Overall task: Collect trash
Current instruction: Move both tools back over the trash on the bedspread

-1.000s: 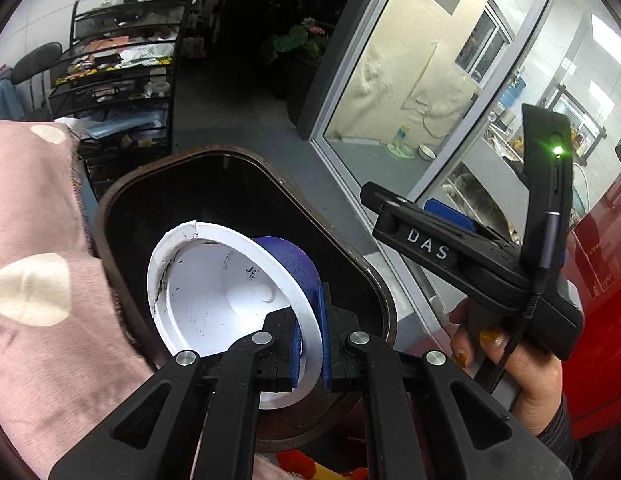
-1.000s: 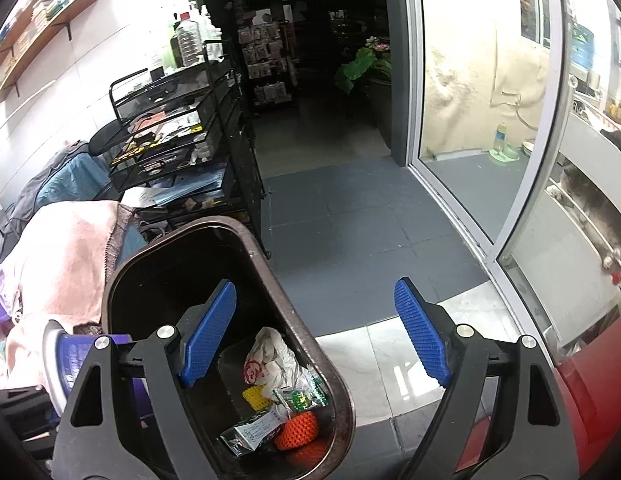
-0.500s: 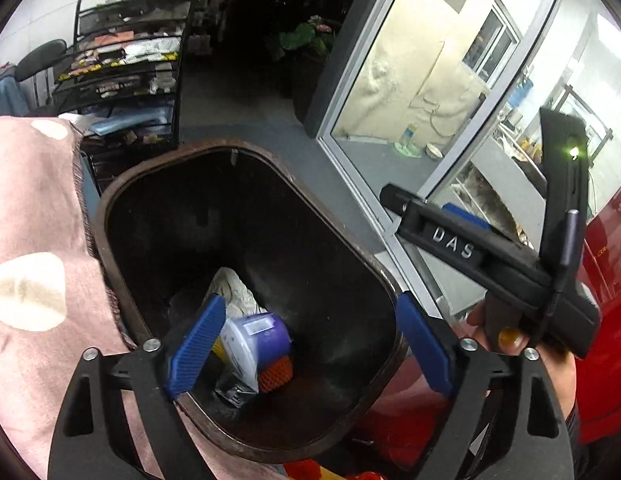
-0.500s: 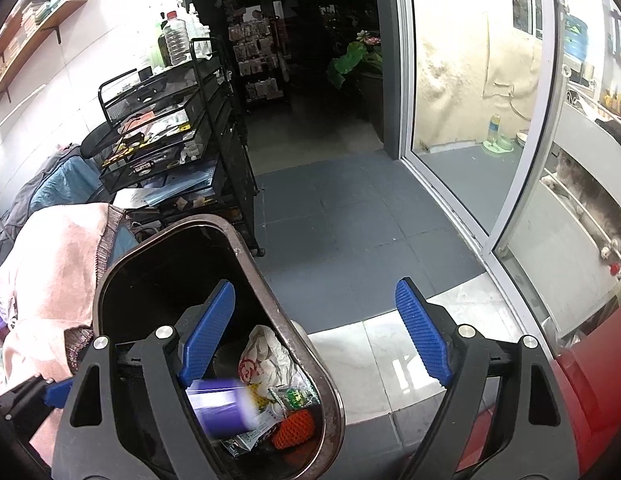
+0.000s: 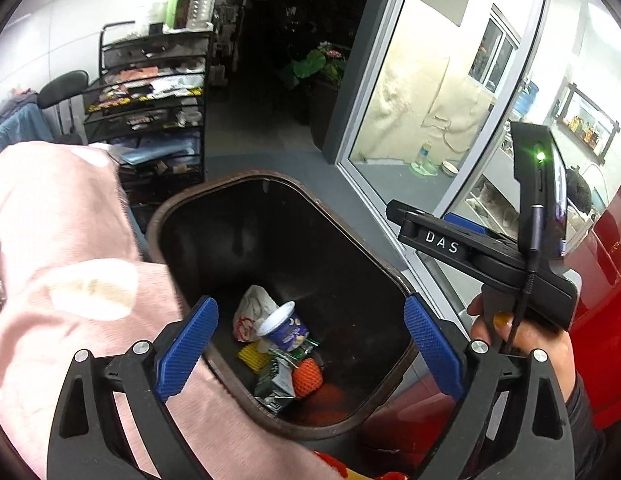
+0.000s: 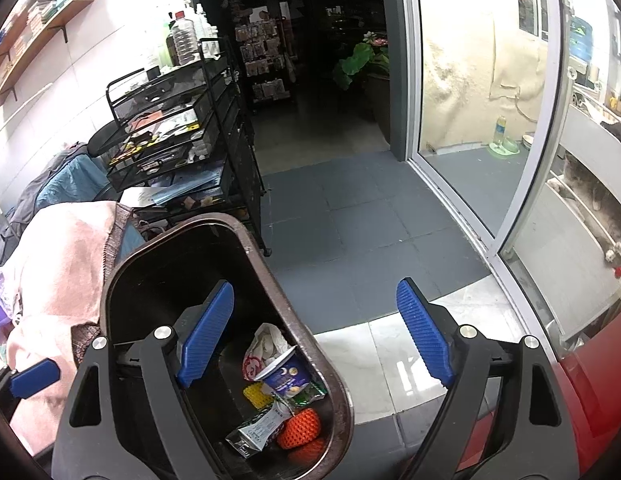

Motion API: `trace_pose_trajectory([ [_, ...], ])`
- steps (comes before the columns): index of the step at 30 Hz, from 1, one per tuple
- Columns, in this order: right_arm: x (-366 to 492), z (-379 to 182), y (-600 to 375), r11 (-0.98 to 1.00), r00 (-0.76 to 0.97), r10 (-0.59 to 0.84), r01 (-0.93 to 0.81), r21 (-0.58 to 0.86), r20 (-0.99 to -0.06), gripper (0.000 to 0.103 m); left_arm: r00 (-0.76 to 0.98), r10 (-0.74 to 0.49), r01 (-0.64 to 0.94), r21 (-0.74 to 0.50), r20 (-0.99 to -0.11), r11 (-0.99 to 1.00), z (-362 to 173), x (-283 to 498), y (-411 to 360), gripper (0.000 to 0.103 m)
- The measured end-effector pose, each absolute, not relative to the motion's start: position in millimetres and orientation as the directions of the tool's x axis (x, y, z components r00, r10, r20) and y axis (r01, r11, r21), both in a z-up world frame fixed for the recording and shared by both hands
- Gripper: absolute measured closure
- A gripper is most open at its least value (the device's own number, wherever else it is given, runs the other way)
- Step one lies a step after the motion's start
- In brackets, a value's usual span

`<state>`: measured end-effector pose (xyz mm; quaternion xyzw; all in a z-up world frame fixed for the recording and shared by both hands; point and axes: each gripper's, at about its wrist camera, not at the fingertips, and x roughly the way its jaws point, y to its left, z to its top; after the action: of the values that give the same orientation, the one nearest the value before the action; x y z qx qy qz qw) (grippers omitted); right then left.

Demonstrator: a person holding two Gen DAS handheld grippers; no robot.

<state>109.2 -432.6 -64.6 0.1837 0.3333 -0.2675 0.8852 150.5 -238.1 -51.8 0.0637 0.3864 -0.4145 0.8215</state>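
A dark brown trash bin stands open below both grippers. At its bottom lies a blue-and-white paper cup on a white crumpled bag, a yellow piece, a foil wrapper and an orange net ball. My left gripper is open and empty above the bin's near rim. My right gripper is open and empty over the bin's right rim; its body shows in the left wrist view.
A pink cloth lies to the left of the bin. A black wire shelf cart stands behind it. Glass sliding doors are at the right, a red surface at the near right. Grey floor tiles lie between.
My left gripper opened and let go of the blue-and-white cup, which dropped into the bin and now rests on the other trash. The right gripper stayed open.
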Motion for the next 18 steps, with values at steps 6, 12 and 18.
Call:
trace_pose_trajectory([
  [6,111,-58,-414,0.836,0.694,-0.293,0.519,0.175,-0.657,0.018,0.419,-0.624,0.713,-0.186,-0.66,0.676,-41,146,-210,0.006],
  [12,115,-51,-380,0.899,0.759,-0.209,0.397,0.183,-0.617,0.018,0.481,-0.605,0.665,-0.185,-0.634,0.723,-33,148,-171,0.006],
  [18,125,-45,-347,0.94,0.779,-0.121,0.289,0.181,-0.615,0.018,0.555,-0.566,0.584,-0.198,-0.61,0.787,-26,154,-126,0.006],
])
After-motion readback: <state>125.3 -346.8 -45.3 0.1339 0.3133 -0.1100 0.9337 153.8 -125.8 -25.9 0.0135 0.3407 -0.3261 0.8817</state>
